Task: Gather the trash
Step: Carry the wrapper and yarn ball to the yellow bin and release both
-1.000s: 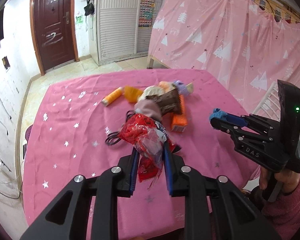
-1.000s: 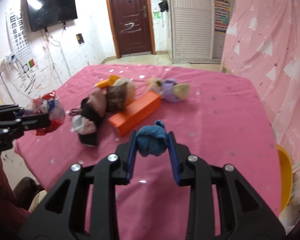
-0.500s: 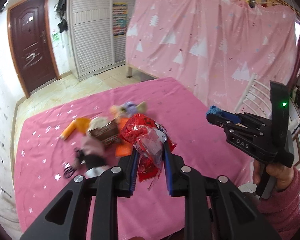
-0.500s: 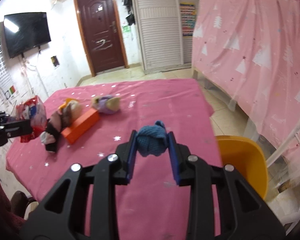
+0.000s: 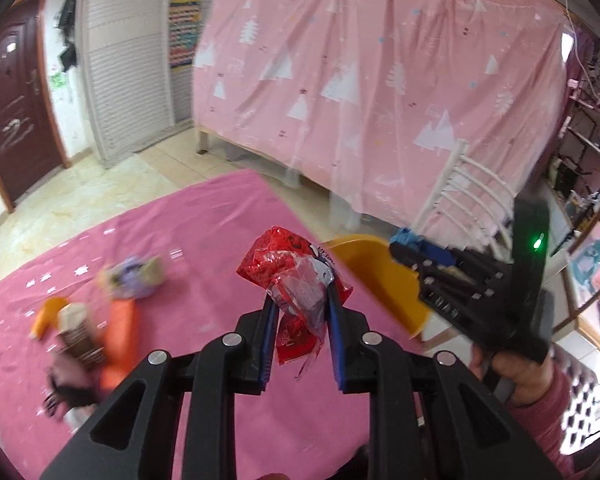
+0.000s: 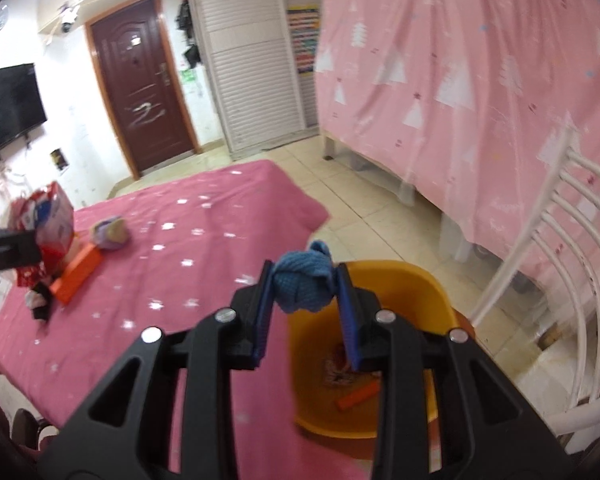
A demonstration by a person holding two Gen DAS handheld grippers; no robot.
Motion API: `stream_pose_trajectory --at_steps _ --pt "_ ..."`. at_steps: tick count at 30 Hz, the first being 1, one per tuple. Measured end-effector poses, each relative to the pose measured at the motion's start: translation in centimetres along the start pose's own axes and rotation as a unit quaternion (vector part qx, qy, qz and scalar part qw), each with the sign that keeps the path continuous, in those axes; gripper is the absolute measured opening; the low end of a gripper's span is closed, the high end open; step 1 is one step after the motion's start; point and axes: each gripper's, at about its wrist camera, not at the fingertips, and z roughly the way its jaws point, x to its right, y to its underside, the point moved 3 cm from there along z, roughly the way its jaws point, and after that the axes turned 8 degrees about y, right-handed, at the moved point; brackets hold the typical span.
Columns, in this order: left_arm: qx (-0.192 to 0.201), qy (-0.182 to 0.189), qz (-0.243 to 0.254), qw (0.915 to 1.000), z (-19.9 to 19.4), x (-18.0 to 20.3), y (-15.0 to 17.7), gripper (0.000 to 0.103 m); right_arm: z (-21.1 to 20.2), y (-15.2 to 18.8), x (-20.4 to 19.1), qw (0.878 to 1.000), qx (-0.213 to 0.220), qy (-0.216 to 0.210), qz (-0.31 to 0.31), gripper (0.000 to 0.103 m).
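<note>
We've got the left gripper (image 5: 299,304) at lower centre of its own view, blue pads pinched onto a crumpled red wrapper (image 5: 290,270) with a clear plastic tail; the wrapper bulges up above the fingertips and hangs down between them. Over in the right wrist view, that same wrapper shows at the far left edge, beside the black tip of the left tool.

The right gripper (image 6: 305,286) sits at centre of its view, jaws clamped on a balled blue knitted cloth (image 6: 303,282) that fills the gap between the pads. In the left wrist view we see this tool from the side at centre right, a green light glowing on its body, and a hand (image 5: 508,368) in a pink sleeve gripping its handle at lower right.

Just behind and below the blue cloth is the yellow bin (image 6: 384,280), standing on the tiled floor beside the table's edge; inside it we can make out a small orange piece and some scraps, blurred. In the left view its rim peeks out between the wrapper and the right tool.

Out on the pink star-printed tablecloth (image 6: 204,240), at the left of both views, the remaining clutter lies together: an orange box (image 6: 78,274), a purple lump (image 6: 110,232), and some dark and pale items too blurred to name.

At right we see a white slatted chair (image 6: 560,248), and behind it a pink tree-printed curtain (image 5: 380,80). A dark brown door (image 6: 136,100) stands at upper left.
</note>
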Motion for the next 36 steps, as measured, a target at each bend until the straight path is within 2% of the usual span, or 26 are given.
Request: stream_pose_trajectory --at_steps 4,8,15,17,19,22,26,36 --pt "-0.014 0.019 0.002 0.9997 3.1 2.1 -2.0 0.017 1.5 0.8 2.5 1.000 -0.020 0.004 0.018 0.029" --pt "-0.028 0.027 0.001 0.9992 6.7 3.8 -3.6 0.017 2.9 1.2 4.5 0.998 -0.037 -0.010 0.046 0.029" --pt "-0.064 0.034 -0.017 0.9972 12.6 4.7 -4.4 0.017 5.8 2.5 5.6 0.996 -0.073 -0.004 0.057 0.029" --pt "-0.071 0.033 -0.021 0.9967 13.9 4.6 -4.5 0.017 6.3 2.8 5.9 0.995 -0.082 -0.004 0.061 0.034" --pt "-0.077 0.032 -0.022 0.9963 14.8 4.6 -4.5 0.018 6.6 3.1 6.0 0.994 -0.085 -0.003 0.067 0.053" --pt "-0.089 0.030 -0.025 0.9953 16.1 4.7 -4.4 0.028 7.0 3.3 6.4 0.993 -0.090 0.001 0.074 0.055" --pt "-0.092 0.027 -0.030 0.9949 16.6 4.6 -4.2 0.043 7.3 3.5 6.8 0.992 -0.093 0.005 0.081 0.055" --pt "-0.071 0.023 -0.031 0.9967 14.4 4.5 -4.2 0.050 6.9 3.2 6.0 0.994 -0.085 0.005 0.074 0.056"
